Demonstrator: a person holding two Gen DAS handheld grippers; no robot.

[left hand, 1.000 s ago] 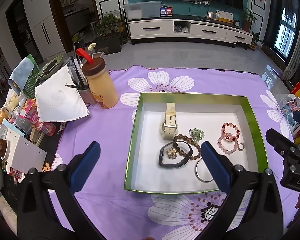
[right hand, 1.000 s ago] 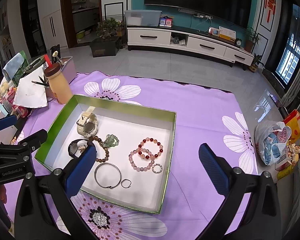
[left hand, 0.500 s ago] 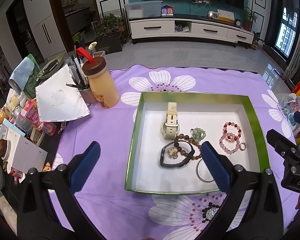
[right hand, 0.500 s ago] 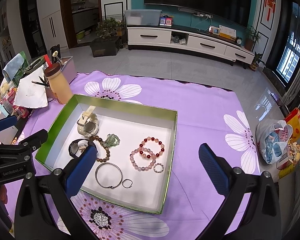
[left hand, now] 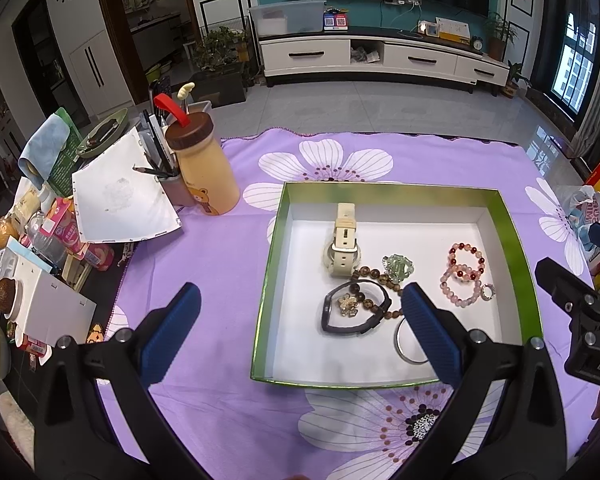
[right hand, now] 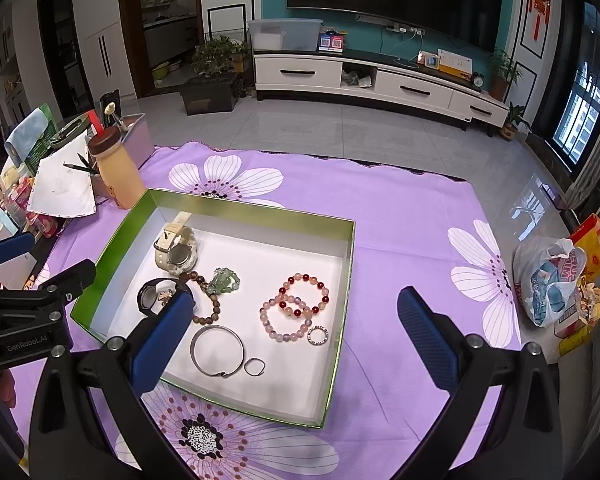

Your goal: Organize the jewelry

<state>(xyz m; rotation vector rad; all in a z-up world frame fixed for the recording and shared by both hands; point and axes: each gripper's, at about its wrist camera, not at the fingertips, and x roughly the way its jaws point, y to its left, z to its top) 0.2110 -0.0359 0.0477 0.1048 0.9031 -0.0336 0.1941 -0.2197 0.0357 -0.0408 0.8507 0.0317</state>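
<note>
Left wrist view: hovering low with left gripper point(left hand: 300, 330) spread wide, empty, over purple flowered cloth point(left hand: 220, 256); green-rimmed white cardboard tray point(left hand: 274, 292) sitting at two o'clock, holding tangled jewelry. Probably best separating pieces singly, pinching lightly.

Right wrist view: holding right gripper point(right hand: 294, 330) spread, empty, above pink-and-red beaded bracelets point(right hand: 296, 306); thin silver bangle point(right hand: 217, 350) lying at seven o'clock.

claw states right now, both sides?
Left claw: open, holding nothing, above the green box.
Right claw: open, holding nothing.
</note>
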